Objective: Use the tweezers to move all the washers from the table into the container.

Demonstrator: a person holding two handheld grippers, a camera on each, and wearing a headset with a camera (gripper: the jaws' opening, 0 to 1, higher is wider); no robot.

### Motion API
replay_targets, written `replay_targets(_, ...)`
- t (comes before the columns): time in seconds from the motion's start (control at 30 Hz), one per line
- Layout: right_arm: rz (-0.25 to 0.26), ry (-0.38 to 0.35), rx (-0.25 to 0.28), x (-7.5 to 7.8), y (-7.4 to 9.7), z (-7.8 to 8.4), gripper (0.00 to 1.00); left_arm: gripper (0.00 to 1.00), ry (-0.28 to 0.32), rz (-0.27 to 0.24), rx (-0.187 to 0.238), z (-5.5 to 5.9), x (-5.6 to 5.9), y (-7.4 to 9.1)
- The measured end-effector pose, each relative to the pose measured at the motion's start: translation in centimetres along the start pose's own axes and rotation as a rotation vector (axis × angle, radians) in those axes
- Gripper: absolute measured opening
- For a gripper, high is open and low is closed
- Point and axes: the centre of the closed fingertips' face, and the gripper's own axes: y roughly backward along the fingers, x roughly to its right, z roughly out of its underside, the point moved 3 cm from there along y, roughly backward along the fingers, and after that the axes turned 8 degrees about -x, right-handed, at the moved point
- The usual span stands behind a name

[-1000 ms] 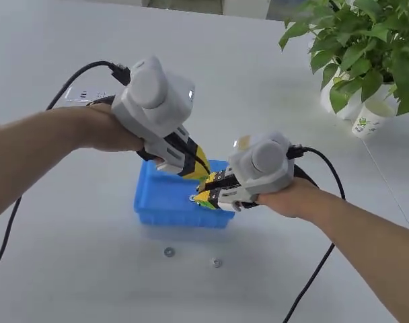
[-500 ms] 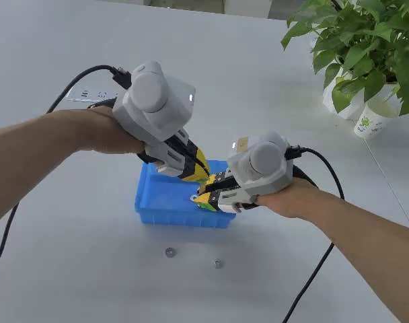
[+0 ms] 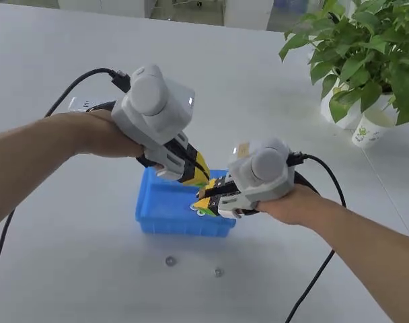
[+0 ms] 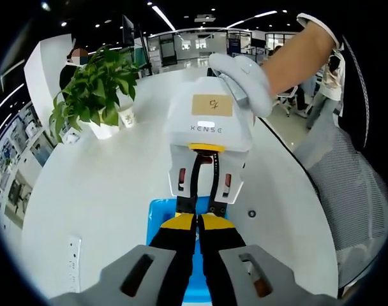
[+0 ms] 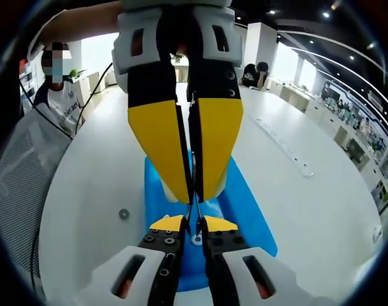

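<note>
Little had shifted: my left tongs [image 4: 195,222] and right tongs [image 5: 194,226] stayed pinched on the tweezers [image 5: 193,213], washer [image 5: 196,240] poised over the container [image 3: 181,225], unreleased; two loose washers [image 3: 169,261] remained.

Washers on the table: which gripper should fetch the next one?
Left, probably. The left gripper is shut on the tweezers, tips over the container, and two washers lie near it. The right gripper only faces them.

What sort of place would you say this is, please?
Probably an open-plan office or lab: a long white table, a potted plant, ceiling strip lights and a mesh chair.
</note>
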Motion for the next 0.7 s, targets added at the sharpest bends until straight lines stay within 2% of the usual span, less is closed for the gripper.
replay_targets(0.33,0.021,0.019,0.015,-0.6,1.4,-1.1,0.12,0.05,-0.011,-0.005,-0.005,-1.1,0.7,1.3)
replay_targets(0.7,0.041,0.024,0.035,-1.7,3.1,-2.1,0.12,0.05,-0.012,-0.016,0.012,-2.2,1.9,2.9)
